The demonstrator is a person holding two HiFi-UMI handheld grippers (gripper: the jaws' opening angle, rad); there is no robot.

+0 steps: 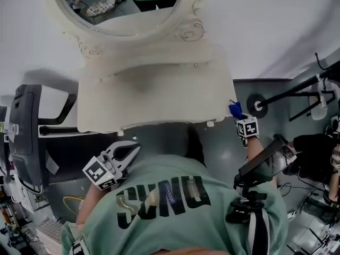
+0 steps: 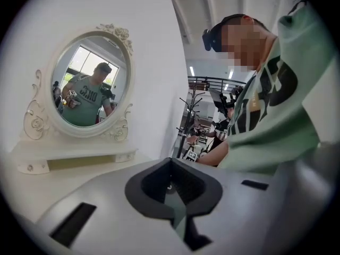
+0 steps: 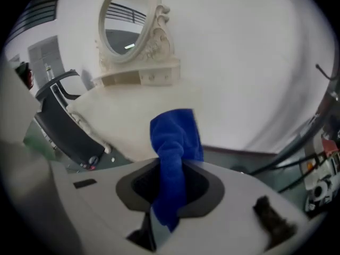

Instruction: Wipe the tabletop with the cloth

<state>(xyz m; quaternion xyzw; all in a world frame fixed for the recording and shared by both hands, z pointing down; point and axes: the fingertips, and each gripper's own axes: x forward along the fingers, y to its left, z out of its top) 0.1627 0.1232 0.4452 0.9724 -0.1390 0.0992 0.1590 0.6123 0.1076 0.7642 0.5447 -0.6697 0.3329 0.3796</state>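
Note:
A blue cloth (image 1: 234, 109) (image 3: 175, 139) is pinched in my right gripper (image 1: 238, 114) (image 3: 169, 187), which is shut on it; a bunch of the cloth sticks up past the jaws. This gripper hovers off the front right corner of the cream dressing table's top (image 1: 159, 97) (image 3: 133, 113), with the cloth in the air and not on the surface. My left gripper (image 1: 132, 150) (image 2: 172, 190) is shut with nothing in it. It is held low, close to the person's green shirt, in front of the table's front left edge. The tabletop looks bare.
An oval mirror (image 1: 127, 4) (image 2: 87, 84) in an ornate white frame stands on a raised shelf at the table's back. A black chair (image 1: 26, 132) (image 3: 64, 126) is to the left. A black stand's base (image 1: 257, 105) and another person's arm (image 1: 334, 163) are to the right.

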